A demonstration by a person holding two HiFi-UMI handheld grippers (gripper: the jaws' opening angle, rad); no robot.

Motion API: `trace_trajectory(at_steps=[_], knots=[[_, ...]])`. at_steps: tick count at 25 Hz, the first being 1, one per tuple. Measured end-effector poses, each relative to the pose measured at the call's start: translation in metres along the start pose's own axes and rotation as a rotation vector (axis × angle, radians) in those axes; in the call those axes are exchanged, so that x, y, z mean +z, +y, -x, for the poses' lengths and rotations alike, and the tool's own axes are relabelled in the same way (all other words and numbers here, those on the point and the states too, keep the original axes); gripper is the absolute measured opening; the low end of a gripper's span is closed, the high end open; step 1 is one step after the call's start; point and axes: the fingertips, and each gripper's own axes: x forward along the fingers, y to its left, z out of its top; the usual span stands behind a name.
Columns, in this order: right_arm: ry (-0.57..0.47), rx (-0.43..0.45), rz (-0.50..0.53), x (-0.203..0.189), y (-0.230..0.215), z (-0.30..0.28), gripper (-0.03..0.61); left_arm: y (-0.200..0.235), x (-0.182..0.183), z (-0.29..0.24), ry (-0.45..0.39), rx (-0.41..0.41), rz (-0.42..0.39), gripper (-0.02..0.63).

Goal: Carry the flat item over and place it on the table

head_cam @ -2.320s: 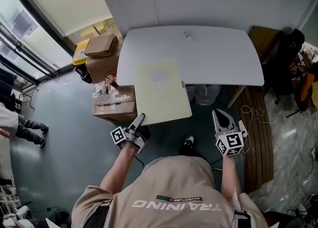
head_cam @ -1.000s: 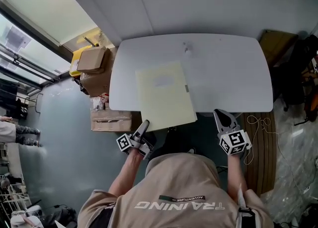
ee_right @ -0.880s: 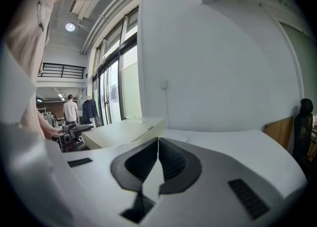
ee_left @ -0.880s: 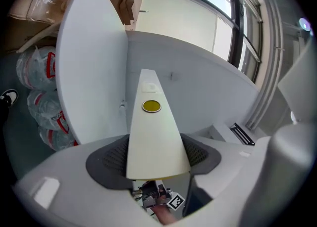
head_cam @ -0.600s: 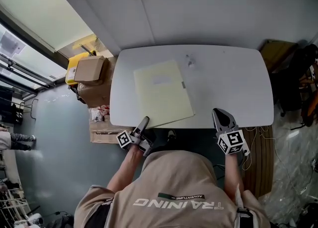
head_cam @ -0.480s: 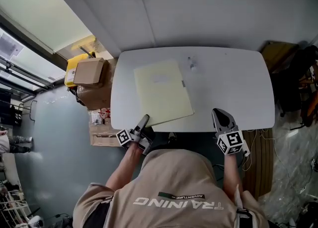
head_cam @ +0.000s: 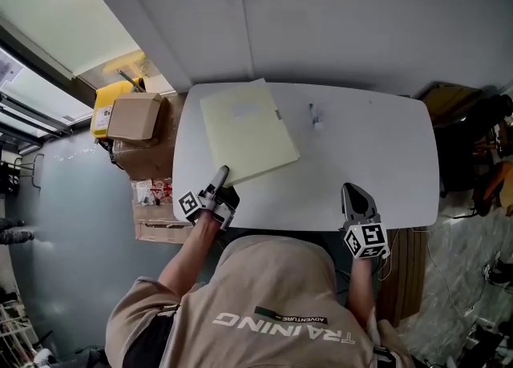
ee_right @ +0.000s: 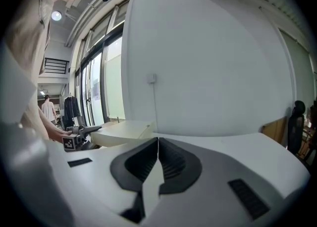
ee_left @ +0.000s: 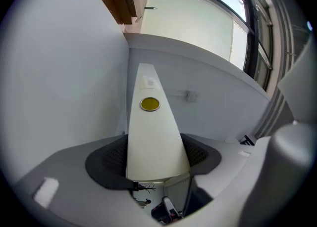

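The flat item is a pale yellow folder (head_cam: 247, 130), and my left gripper (head_cam: 218, 183) is shut on its near corner. It hangs over the left half of the white table (head_cam: 369, 150), its far edge at the table's back rim. In the left gripper view the folder (ee_left: 153, 132) stands edge-on between the two dark pads (ee_left: 111, 159), with a yellow round mark on its spine. The right gripper view shows the folder (ee_right: 121, 130) a little above the tabletop beside my left gripper (ee_right: 74, 140). My right gripper (head_cam: 357, 198) is shut and empty over the table's near right edge.
Cardboard boxes (head_cam: 132, 118) and a yellow crate (head_cam: 104, 110) are stacked against the table's left end. A small white object (head_cam: 315, 117) lies on the table near the back. A wall (head_cam: 337, 14) stands right behind the table. Dark furniture (head_cam: 477, 134) is at the far right.
The person has stepped up to the table. The folder, which stuck out past the near edge, now lies farther in over the table's left part. Both grippers have come forward to the near edge.
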Motion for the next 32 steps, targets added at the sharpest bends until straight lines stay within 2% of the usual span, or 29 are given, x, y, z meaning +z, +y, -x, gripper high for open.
trace_trajectory(at_steps=[6, 12, 17, 22, 24, 26, 28, 31, 32], knots=[[0.023, 0.03, 0.034, 0.008, -0.009, -0.018, 0.009, 0.01, 0.029, -0.023, -0.071, 0.024, 0.009, 0.291], [0.028, 0.081, 0.071, 0.02, -0.023, -0.03, 0.009, 0.022, 0.037, -0.046, -0.179, 0.004, 0.081, 0.295], [0.015, 0.107, 0.08, 0.028, -0.033, -0.036, 0.009, 0.042, 0.018, -0.083, -0.145, 0.058, 0.093, 0.301], [0.025, 0.13, 0.08, 0.023, -0.039, -0.037, 0.009, 0.063, 0.001, -0.11, -0.113, 0.118, 0.067, 0.299], [0.025, 0.136, 0.076, 0.023, -0.041, -0.038, 0.009, 0.082, -0.007, -0.103, -0.095, 0.218, 0.061, 0.301], [0.021, 0.14, 0.078, 0.025, -0.043, -0.039, 0.009, 0.1, -0.017, -0.095, -0.065, 0.366, 0.036, 0.321], [0.016, 0.148, 0.08, 0.026, -0.044, -0.041, 0.009, 0.112, -0.023, -0.086, -0.042, 0.522, -0.018, 0.445], [0.015, 0.158, 0.078, 0.025, -0.042, -0.041, 0.009, 0.116, -0.03, -0.08, 0.025, 0.712, -0.177, 0.571], [0.017, 0.159, 0.076, 0.023, -0.042, -0.04, 0.009, 0.113, -0.033, -0.081, 0.061, 0.749, -0.243, 0.582]])
